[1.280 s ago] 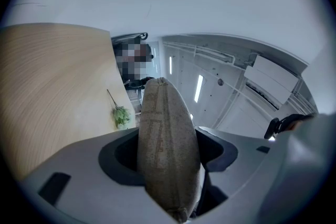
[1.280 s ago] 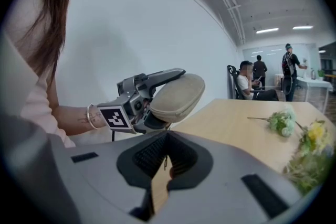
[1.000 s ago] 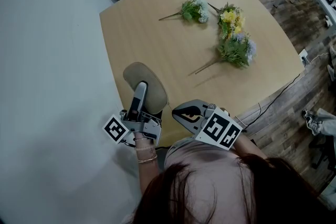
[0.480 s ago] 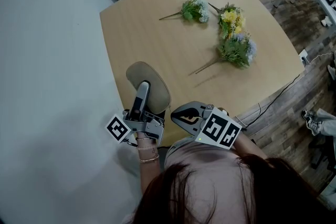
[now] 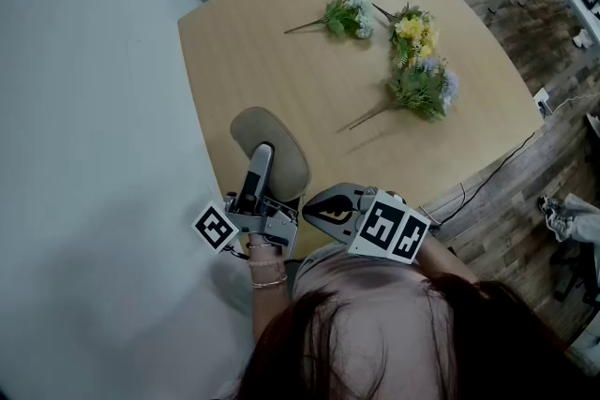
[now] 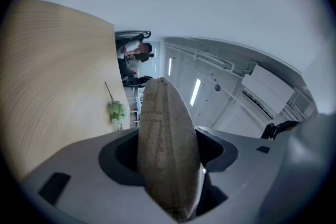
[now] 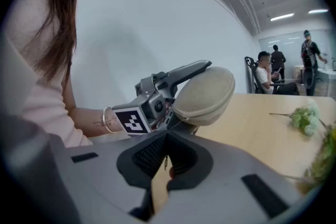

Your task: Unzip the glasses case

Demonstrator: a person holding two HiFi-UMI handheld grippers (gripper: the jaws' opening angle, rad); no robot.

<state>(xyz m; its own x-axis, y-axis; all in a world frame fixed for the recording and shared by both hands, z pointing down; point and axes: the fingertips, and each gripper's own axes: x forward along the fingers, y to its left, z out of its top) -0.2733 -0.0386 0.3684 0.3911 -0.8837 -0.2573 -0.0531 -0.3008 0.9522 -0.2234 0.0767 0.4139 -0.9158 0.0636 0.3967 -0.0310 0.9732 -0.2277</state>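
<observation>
The glasses case (image 5: pixel 281 138) is held up off the bench (image 5: pixel 309 70), just over its near left corner, lying roughly flat with its long axis running away from the person. Its seam looks closed all the way round where it shows, so I judge the zip not yet run.

The left gripper (image 5: pixel 262 159) has the case by its near end. Its fingers (image 5: pixel 259 169) stand wide and are clamped on the case's two broad faces, one on top and one beneath.

The right gripper (image 5: pixel 314 206) sits at the bench's near edge, its tip just under the case's near end. Its fingers are drawn together at the tips. A thin thread (image 7: pixel 166 161) hangs in the slit behind them. It may be the zip pull, but I cannot tell that, nor whether it is pinched.

The step in hand looks like steadying the case and getting hold of the pull. The next move calls for a firm pinch on the pull, then a draw along the seam's curve while the left gripper holds the case against that draw.

Two flower bunches (image 5: pixel 417 61) lie toward the bench's far right side, well clear.
</observation>
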